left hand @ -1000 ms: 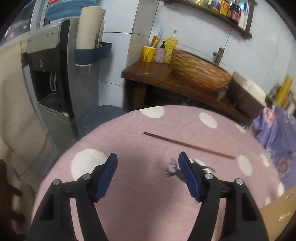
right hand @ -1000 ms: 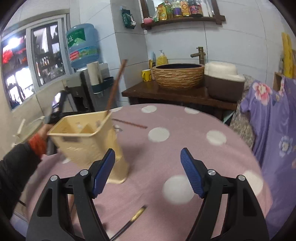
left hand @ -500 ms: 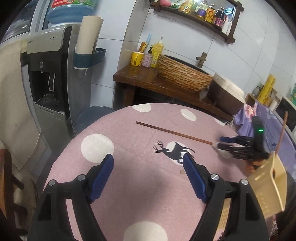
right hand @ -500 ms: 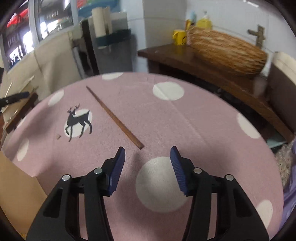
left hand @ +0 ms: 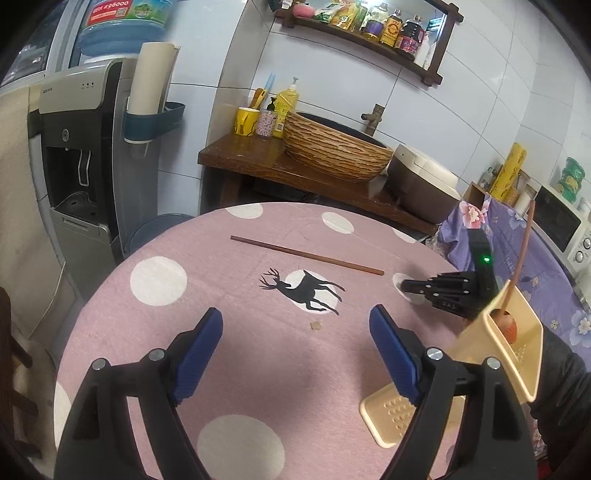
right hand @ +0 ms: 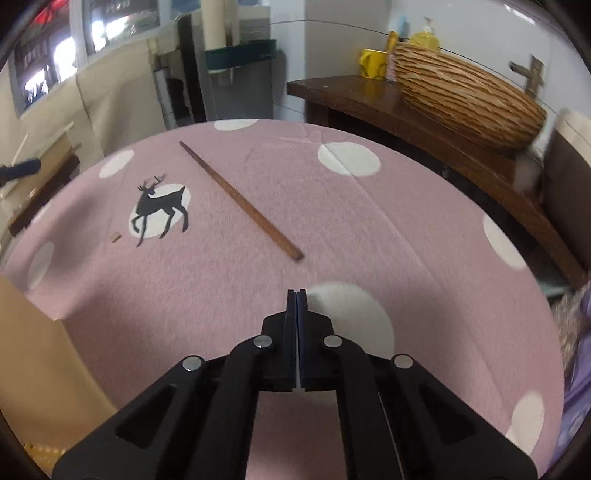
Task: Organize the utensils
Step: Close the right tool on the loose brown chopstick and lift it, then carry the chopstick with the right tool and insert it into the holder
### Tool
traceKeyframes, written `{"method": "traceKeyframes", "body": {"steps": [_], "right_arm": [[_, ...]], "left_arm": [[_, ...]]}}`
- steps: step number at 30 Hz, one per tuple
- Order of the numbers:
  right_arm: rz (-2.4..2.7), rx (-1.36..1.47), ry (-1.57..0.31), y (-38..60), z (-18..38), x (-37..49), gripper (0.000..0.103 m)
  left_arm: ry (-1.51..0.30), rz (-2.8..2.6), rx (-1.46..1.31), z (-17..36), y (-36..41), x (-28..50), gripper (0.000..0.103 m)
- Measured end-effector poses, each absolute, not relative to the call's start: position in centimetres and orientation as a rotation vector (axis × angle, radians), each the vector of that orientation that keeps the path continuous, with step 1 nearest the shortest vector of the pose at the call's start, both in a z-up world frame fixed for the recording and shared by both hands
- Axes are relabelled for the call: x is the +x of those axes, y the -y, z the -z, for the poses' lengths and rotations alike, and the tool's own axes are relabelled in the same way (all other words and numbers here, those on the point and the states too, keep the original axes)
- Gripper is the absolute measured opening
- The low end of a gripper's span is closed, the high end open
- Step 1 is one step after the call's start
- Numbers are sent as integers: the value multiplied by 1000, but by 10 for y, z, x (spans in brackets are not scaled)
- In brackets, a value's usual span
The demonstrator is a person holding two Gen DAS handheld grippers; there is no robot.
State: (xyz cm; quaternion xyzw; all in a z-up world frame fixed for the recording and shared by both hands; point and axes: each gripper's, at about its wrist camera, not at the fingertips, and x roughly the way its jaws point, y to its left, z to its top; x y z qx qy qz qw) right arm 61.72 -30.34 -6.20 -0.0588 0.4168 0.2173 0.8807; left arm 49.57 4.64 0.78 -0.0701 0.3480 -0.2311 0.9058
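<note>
left gripper (left hand: 295, 354) — held wide open, empty | right gripper (right hand: 296, 295) — pressed closed, empty | chopstick (right hand: 240, 201) beside deer print (right hand: 160, 206) | water jug (left hand: 123, 22) label "96000" seen only from left wrist

Soft daylight; edges warped, perhaps blurred.

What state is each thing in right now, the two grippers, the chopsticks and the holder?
left gripper: open, empty, above the tablecloth.
right gripper: fingers shut, holding nothing, short of the loose chopstick.
loose chopstick: lying flat on the pink tablecloth.
utensil holder: tilted, at the table's edge.
second chopstick: standing in the holder.
</note>
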Motion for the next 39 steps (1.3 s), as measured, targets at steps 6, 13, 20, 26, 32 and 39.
{"method": "traceKeyframes", "body": {"steps": [6, 13, 20, 26, 32, 39], "right_arm": [[-412, -106, -787, 338, 28, 561, 1], [-411, -177, -803, 310, 34, 617, 66], [-524, -255, -863, 268, 69, 672, 50], [-532, -265, -905, 271, 68, 661, 10], [-413, -181, -1001, 331, 67, 574, 8], [-168, -60, -1035, 392, 70, 395, 8]], "left_arm": [[-709, 481, -167, -18, -45, 473, 82], [-670, 471, -150, -33, -43, 452, 88], [-706, 448, -161, -19, -57, 450, 88], [-737, 460, -176, -9, -56, 450, 89], [-721, 479, -210, -11, -59, 426, 89], [-721, 399, -220, -10, -58, 371, 89]]}}
